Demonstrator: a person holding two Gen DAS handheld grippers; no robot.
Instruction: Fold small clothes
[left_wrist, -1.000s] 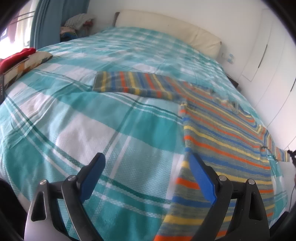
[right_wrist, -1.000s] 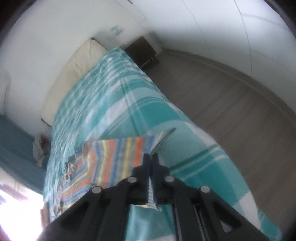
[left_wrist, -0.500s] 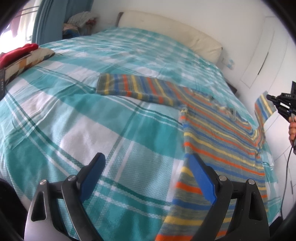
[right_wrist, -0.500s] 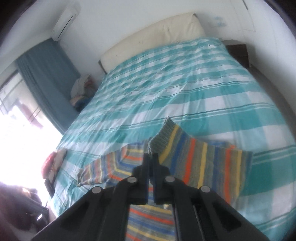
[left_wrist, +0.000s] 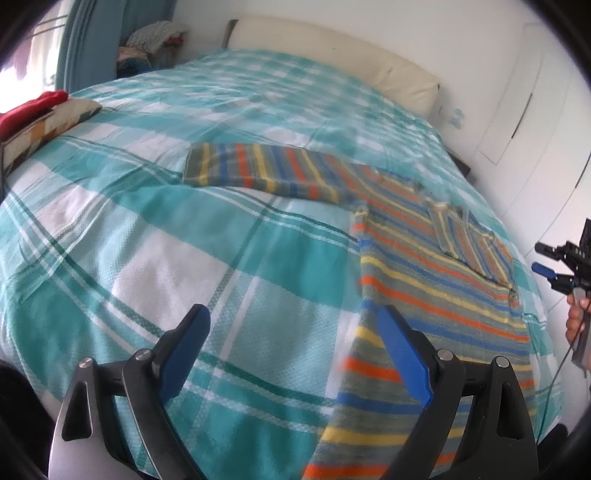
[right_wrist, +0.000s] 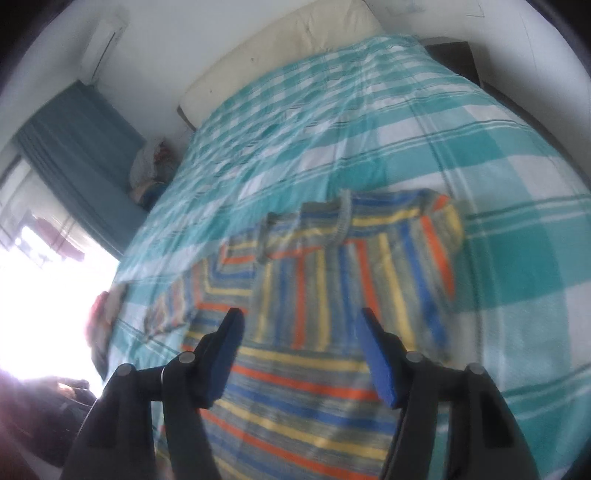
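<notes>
The right tool (right_wrist: 301, 354) hangs over the striped sweater (right_wrist: 325, 325), its jaws opening with nothing clamped between them; the right sleeve (right_wrist: 388, 258) lies folded across the chest just beyond its tips. The left tool (left_wrist: 291, 354) stands wide apart and empty near the sweater's hem, over the checked bed (left_wrist: 184, 229), with the left sleeve (left_wrist: 258, 173) stretched out far ahead

Counted one striped sweater (left_wrist: 436, 266) with two sleeves, one bed (left_wrist: 155, 236) with one checked cover, one cream headboard (left_wrist: 332, 55), one teal curtain (right_wrist: 85, 155), and two hand-held grippers, left (left_wrist: 291, 347) and right (right_wrist: 301, 354).
</notes>
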